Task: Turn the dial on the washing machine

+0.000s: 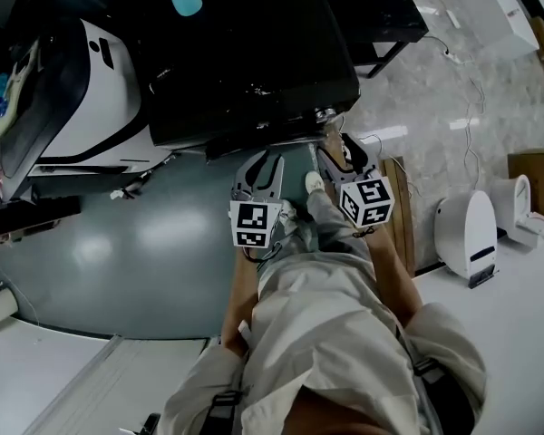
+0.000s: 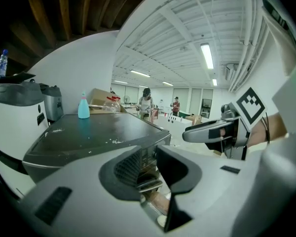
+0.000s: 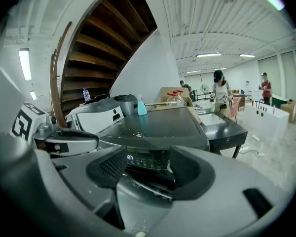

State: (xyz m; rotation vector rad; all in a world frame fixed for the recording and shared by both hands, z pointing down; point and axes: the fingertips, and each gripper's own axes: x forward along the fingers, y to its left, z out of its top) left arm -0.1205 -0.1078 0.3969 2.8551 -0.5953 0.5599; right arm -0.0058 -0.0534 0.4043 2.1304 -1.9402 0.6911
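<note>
Twice found jaws apart, pinching nothing. Saw the left gripper (image 2: 150,168) parted only narrowly at lower centre, framing the front corner of the washing machine (image 2: 96,132) without touching it. Saw the right gripper (image 3: 147,168) spread wider, aimed at the lit control panel (image 3: 143,158) at centre frame, jaws clear of it. Made out what looked like the dial (image 1: 325,113) on the machine's front edge, just above the right gripper in the head view, untouched. Spotted a teal bottle (image 3: 141,105) upright on the dark lid, upper centre; contents impossible to tell. Noted a clear jug (image 3: 175,98) with a red cap behind it.
</note>
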